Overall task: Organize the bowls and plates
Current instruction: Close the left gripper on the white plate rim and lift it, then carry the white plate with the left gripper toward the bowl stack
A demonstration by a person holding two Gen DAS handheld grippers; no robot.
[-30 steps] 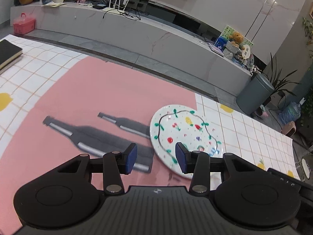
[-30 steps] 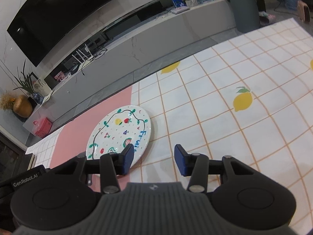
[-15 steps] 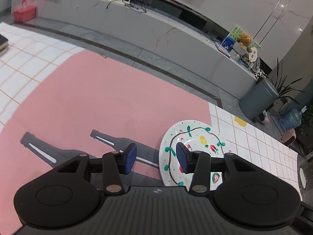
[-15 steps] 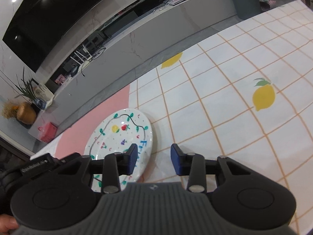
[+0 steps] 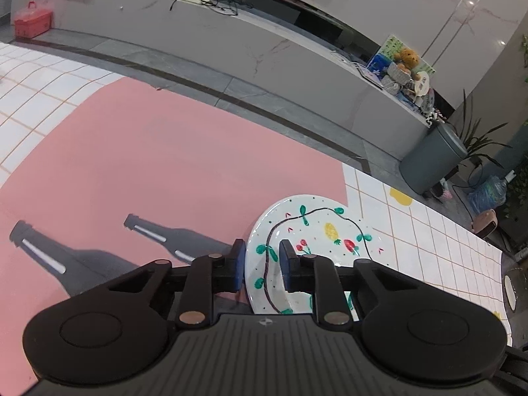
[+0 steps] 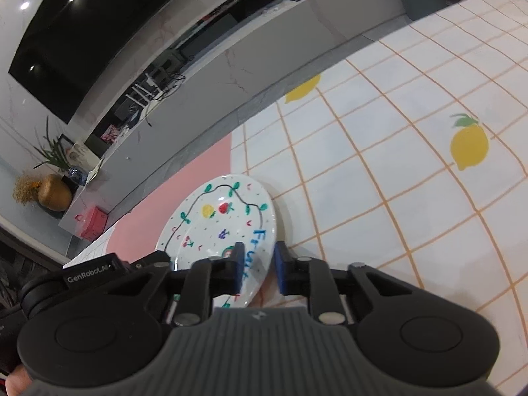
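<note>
A white plate (image 5: 316, 231) painted with fruit, a vine and the word "Fruit" lies where the tablecloth's pink patch meets its white grid. In the left wrist view my left gripper (image 5: 262, 265) straddles the plate's left rim. Its jaws are closing, one pad outside the edge and one over the inner face, and I see no firm pinch. In the right wrist view the same plate (image 6: 217, 221) has its right rim between the pads of my right gripper (image 6: 259, 264). Those jaws are closing too and pinch the rim, one pad on the lettering and one under the outer edge.
The tablecloth (image 5: 148, 165) carries printed dark bottles on pink and lemons (image 6: 468, 147) on white squares. A round clear object (image 5: 511, 285) sits at the table's far right edge. Beyond the table are a grey floor strip, a long TV console and a grey bin (image 5: 432, 161).
Both grippers sank toward the plate and came in on its opposite rims. Their jaws went from wide apart to narrow, with the rim between the pads.
</note>
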